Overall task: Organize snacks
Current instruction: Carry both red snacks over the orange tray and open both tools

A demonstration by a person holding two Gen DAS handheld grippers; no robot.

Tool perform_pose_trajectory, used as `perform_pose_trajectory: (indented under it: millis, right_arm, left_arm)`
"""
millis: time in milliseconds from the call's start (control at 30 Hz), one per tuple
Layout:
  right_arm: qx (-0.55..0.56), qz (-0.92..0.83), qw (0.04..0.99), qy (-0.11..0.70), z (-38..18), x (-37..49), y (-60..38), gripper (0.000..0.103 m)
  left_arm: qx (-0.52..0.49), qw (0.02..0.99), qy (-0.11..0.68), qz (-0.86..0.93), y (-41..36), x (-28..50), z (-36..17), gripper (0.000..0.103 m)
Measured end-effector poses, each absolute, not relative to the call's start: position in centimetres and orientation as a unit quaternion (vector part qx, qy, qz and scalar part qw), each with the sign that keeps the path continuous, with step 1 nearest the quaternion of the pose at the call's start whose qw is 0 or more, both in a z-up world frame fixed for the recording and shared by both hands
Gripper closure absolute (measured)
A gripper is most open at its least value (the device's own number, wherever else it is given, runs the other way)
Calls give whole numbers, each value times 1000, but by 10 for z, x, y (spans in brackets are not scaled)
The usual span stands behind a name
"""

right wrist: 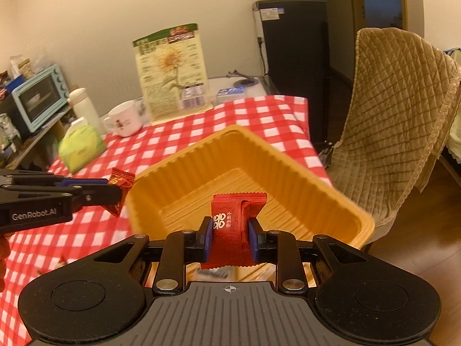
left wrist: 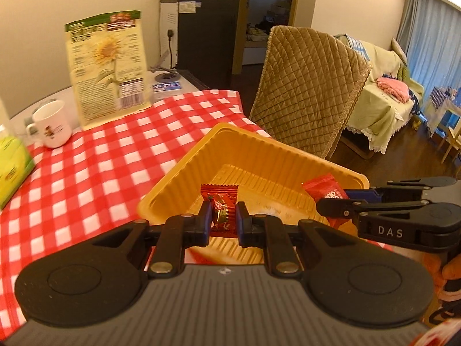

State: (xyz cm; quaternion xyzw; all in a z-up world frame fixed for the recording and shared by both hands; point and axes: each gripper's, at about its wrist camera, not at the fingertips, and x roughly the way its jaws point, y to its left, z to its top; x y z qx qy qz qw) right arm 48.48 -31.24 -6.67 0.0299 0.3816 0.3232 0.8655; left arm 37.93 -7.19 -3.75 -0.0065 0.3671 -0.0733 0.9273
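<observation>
A ribbed yellow tray (left wrist: 259, 150) (right wrist: 201, 161) sits on the red-and-white checked tablecloth (left wrist: 95, 173) (right wrist: 161, 141). My left gripper (left wrist: 223, 219) is shut on a red-and-gold wrapped candy (left wrist: 220, 206), held over the tray's near edge. From the right wrist view that same gripper (right wrist: 116, 193) comes in from the left with the candy (right wrist: 121, 184) at the tray's left rim. My right gripper (right wrist: 230, 238) is shut on a plain red snack packet (right wrist: 233, 225) above the tray. In the left wrist view it (left wrist: 331, 206) enters from the right, the packet (left wrist: 324, 190) over the tray's right side.
A tall sunflower-printed bag (left wrist: 108, 66) (right wrist: 173, 72) stands at the table's far side beside a white mug (left wrist: 52, 124) (right wrist: 124, 119). A green tissue pack (left wrist: 11, 167) (right wrist: 80, 144) lies left. A quilt-covered chair (left wrist: 308, 86) (right wrist: 403, 121) stands past the table's right edge.
</observation>
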Motion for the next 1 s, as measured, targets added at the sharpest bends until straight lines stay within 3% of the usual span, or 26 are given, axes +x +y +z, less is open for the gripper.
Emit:
perform_pose_trajectory:
  millis: [533,1000]
  right_arm:
    - [40,317,861,395,-85,531,-313,77]
    - [39,314,860,400,-89,539,-314,77]
  left_arm:
    - [16,912,406,-60,-94,440,-74,87]
    - [22,902,427,-55,-94,445,-86,86]
